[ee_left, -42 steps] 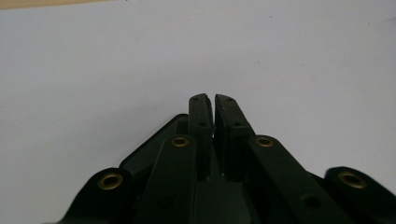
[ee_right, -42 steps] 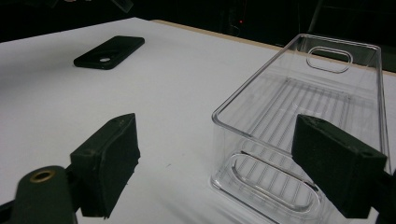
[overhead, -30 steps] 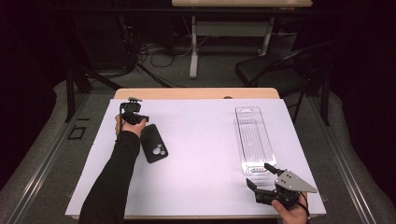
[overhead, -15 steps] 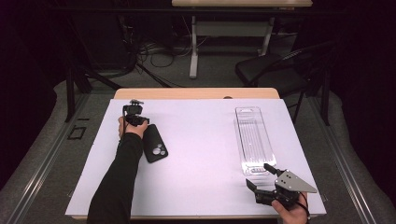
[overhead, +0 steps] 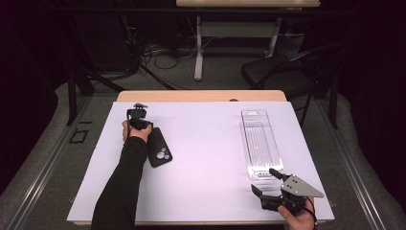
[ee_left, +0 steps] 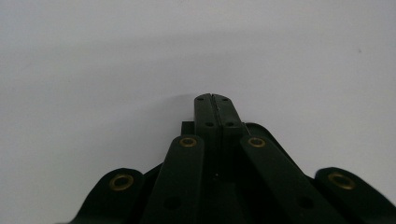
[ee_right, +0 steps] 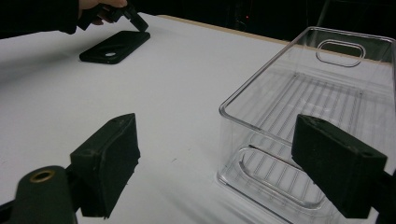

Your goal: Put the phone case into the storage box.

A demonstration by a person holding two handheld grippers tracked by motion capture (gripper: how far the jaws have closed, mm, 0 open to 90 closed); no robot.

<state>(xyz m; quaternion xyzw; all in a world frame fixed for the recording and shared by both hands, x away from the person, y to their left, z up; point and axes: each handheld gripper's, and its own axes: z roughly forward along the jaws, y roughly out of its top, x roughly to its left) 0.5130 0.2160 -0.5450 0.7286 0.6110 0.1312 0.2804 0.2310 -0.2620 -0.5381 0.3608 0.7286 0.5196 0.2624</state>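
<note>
Phone (overhead: 159, 147) lies flat near the table's (overhead: 206, 143) left edge, outside the bin (overhead: 261, 143) by the right edge (nothing moved yet, likely). Left gripper (overhead: 137, 116) is pressed together, empty; right gripper (overhead: 268, 184) is spread.

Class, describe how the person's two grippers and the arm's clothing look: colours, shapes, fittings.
Both grippers are black. The left gripper has flat link arms with brass-ringed holes. The right gripper has blocky black pads and a grey three-cornered plate on top. A long black sleeve covers the left arm.
</note>
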